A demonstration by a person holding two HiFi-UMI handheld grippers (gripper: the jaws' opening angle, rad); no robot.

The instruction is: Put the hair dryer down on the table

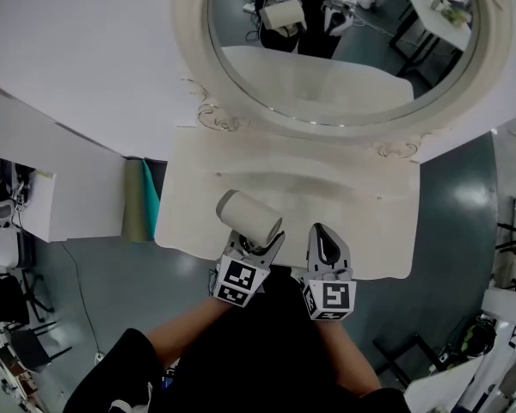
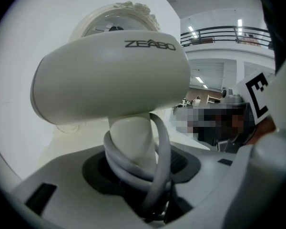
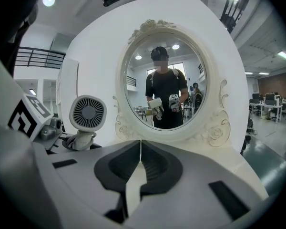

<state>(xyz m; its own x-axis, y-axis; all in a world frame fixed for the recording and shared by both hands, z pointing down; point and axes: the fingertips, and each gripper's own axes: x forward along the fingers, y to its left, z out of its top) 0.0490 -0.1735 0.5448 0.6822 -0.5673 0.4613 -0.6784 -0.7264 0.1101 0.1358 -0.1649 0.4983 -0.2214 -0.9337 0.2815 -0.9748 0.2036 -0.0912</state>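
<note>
A cream hair dryer (image 1: 249, 217) hangs just above the front edge of the white dressing table (image 1: 344, 192). My left gripper (image 1: 256, 246) is shut on its handle (image 2: 131, 144), which has the grey cord wound round it. The dryer's barrel (image 2: 109, 75) fills the left gripper view, lying across above the jaws. In the right gripper view the hair dryer (image 3: 87, 113) shows its round rear grille at the left. My right gripper (image 1: 327, 237) is beside the left one on its right, shut with nothing in it; its pads (image 3: 133, 163) meet.
A large oval mirror (image 1: 344, 50) in an ornate white frame stands at the back of the table and reflects the person and both grippers. A teal and olive panel (image 1: 141, 200) leans at the table's left. Chairs and desks stand on the grey floor around.
</note>
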